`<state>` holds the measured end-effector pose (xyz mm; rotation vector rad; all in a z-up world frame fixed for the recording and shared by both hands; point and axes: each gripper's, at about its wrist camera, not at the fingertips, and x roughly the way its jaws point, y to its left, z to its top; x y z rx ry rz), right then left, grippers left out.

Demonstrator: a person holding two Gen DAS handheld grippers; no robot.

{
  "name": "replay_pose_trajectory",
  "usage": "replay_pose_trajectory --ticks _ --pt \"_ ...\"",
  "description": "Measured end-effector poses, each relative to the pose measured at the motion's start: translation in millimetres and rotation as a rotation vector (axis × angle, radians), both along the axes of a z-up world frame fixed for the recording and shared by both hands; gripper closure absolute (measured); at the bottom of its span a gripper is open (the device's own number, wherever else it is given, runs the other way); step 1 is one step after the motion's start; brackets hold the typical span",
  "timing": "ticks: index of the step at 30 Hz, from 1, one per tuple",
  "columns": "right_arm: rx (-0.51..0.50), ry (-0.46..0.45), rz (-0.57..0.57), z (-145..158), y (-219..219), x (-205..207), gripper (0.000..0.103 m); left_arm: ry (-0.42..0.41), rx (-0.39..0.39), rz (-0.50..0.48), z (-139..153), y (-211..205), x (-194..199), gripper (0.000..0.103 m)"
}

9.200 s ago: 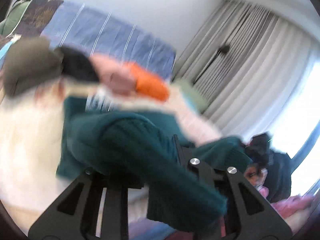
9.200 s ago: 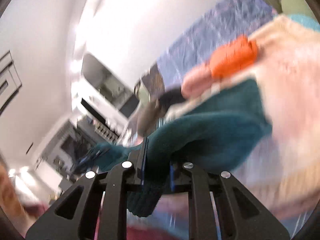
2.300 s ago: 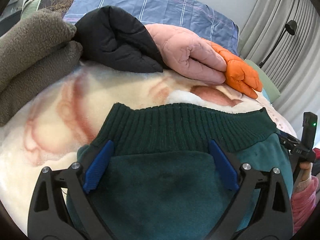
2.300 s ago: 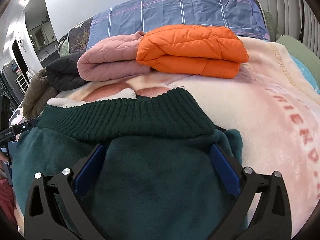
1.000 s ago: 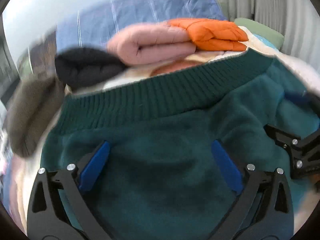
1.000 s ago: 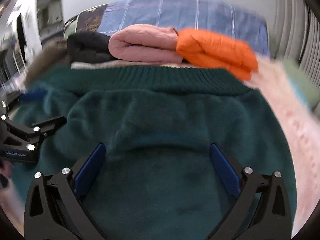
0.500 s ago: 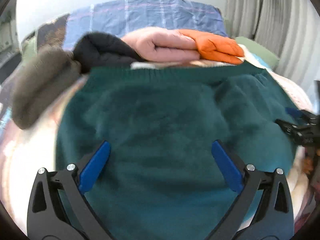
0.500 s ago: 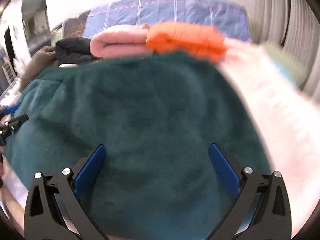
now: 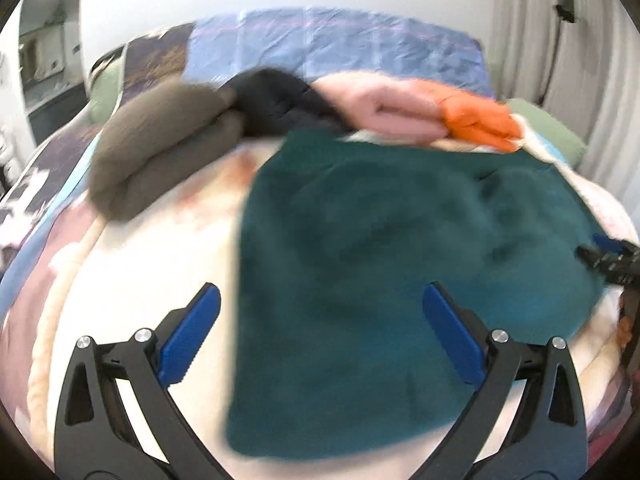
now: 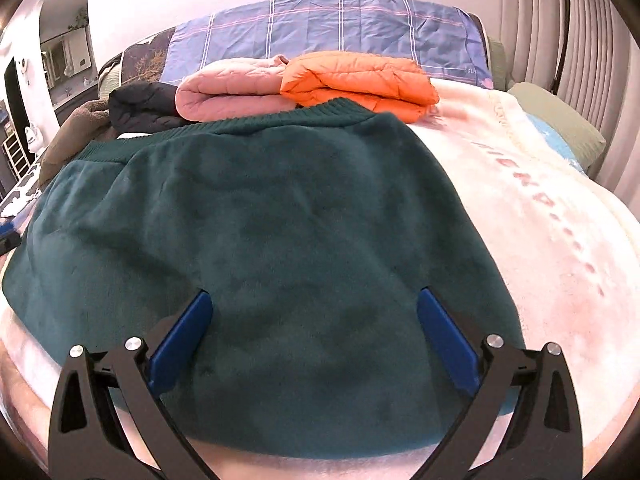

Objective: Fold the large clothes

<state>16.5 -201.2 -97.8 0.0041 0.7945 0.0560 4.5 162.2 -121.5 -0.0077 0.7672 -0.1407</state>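
A dark green fleece sweater (image 9: pixel 400 264) lies flat on the cream blanket (image 9: pixel 132 248) on the bed, its ribbed hem (image 10: pixel 248 124) at the far side. My left gripper (image 9: pixel 320 328) is open and empty above the sweater's left near part. My right gripper (image 10: pixel 312 336) is open and empty above the sweater's near edge. The right gripper's tip (image 9: pixel 608 256) shows at the right edge of the left wrist view. The left wrist view is blurred by motion.
Folded clothes sit in a row behind the sweater: a brown fleece (image 9: pixel 160 140), a black jacket (image 10: pixel 144 106), a pink jacket (image 10: pixel 228 88) and an orange jacket (image 10: pixel 360 76). A blue plaid pillow (image 10: pixel 340 28) is behind them. Curtains (image 10: pixel 580 40) hang at the right.
Both grippers have pulled back toward the near edge, and the left one has moved left. The sweater lies still on the blanket, let go by both grippers.
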Motion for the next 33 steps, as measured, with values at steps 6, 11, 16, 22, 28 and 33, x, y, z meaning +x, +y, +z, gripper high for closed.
replay_pose_trajectory --ticks 6,11,16,22,28,33 --pt "-0.029 0.006 -0.005 -2 -2 -3 0.001 0.125 -0.128 0.087 -45 43 -10 0.002" --pt "-0.026 -0.001 -0.004 -1 -5 -5 0.001 0.111 -0.073 0.055 -42 39 -15 0.002" --pt "-0.03 0.017 -0.025 6 -5 -6 0.001 0.106 -0.126 0.048 -42 49 -28 0.007" --pt "-0.039 -0.049 -0.001 36 3 -21 0.001 0.035 -0.206 0.035 -20 65 -30 0.009" --pt "-0.106 -0.123 0.151 58 48 -42 0.001 0.006 -0.274 0.025 -2 87 -3 0.009" --pt "-0.095 -0.129 0.281 58 85 -41 0.016 0.052 -0.236 0.0 -7 83 34 0.009"
